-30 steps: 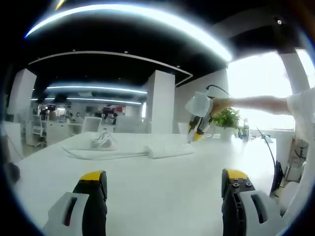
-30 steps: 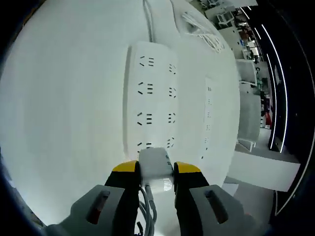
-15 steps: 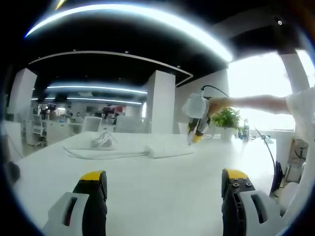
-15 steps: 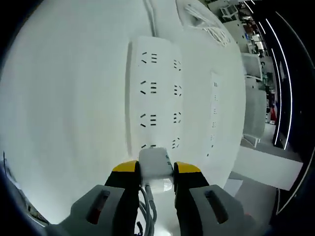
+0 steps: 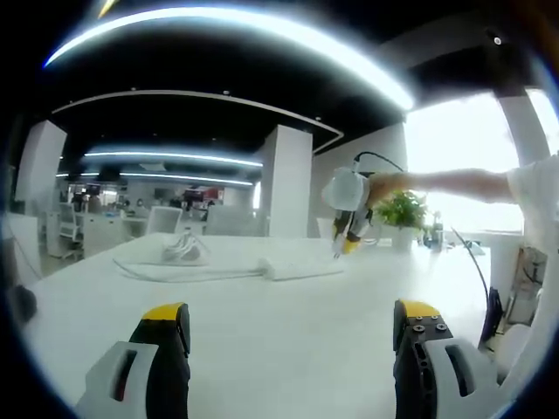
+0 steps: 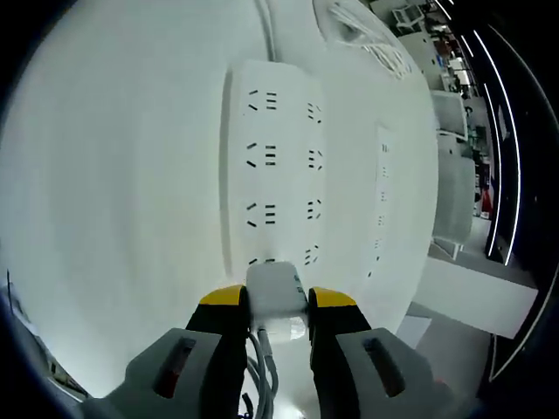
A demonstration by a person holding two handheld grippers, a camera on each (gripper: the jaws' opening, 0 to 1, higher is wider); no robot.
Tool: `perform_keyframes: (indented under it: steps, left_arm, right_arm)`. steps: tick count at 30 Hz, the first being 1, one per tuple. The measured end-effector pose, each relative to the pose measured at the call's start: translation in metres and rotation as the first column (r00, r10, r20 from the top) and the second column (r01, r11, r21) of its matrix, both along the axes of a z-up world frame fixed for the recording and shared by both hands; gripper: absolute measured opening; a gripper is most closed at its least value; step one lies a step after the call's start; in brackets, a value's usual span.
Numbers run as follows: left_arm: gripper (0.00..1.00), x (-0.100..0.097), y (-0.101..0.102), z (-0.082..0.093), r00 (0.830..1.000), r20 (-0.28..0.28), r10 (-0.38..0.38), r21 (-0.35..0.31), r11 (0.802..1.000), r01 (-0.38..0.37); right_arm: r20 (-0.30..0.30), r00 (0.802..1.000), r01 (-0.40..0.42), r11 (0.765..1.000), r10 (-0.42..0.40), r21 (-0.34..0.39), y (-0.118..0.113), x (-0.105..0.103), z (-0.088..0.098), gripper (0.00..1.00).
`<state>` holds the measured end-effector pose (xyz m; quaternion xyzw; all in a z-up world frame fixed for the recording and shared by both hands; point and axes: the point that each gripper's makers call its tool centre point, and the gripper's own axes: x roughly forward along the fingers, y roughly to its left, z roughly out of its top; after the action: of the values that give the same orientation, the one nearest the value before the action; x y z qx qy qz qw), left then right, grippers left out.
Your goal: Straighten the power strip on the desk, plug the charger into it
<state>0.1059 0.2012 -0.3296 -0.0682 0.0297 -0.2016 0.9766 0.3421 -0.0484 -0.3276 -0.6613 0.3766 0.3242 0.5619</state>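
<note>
A white power strip [image 6: 278, 166] with rows of sockets lies flat on the white desk [image 6: 122, 192]. My right gripper [image 6: 276, 301] is shut on a white charger [image 6: 276, 295], held just above the strip's near end; its cable trails down between the jaws. In the left gripper view the strip [image 5: 301, 266] lies mid-desk, and the right gripper [image 5: 348, 245] hangs over its right end, held by a person's hand. My left gripper [image 5: 288, 321] stands open low over the desk, well short of the strip, with nothing between its fingers.
A coil of white cable [image 5: 182, 249] lies on the desk [image 5: 262, 332] left of the strip, its cord running to the strip. A potted plant [image 5: 403, 212] stands at the far right. Office chairs and columns fill the background.
The right gripper with the charger has risen slightly above the strip's end and shifted a little. The left gripper has not moved.
</note>
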Motion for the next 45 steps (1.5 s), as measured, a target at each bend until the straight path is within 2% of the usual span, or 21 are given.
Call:
perform_keyframes:
  steps: [42,43,44,45]
  left_arm:
    - [0.99,0.003,-0.004,0.000,1.000,-0.012,-0.006,0.001,1.000,0.006]
    - [0.99,0.004,-0.004,-0.001,1.000,-0.012,-0.007,0.001,1.000,0.007]
    - [0.99,0.004,-0.004,-0.001,1.000,-0.013,-0.007,0.002,1.000,0.007]
    - [0.99,0.004,-0.004,-0.001,1.000,-0.014,-0.007,0.002,1.000,0.007]
  right_arm:
    - [-0.033,0.999,0.004,0.998,-0.007,-0.067,0.007,0.002,-0.005,0.24]
    - [-0.036,0.999,0.006,0.998,-0.008,-0.061,0.007,0.004,-0.012,0.24]
    - [-0.012,0.999,0.041,0.998,-0.042,-0.046,0.008,0.004,-0.009,0.24]
    - [-0.027,0.999,0.018,0.998,-0.019,-0.061,0.008,0.001,-0.007,0.24]
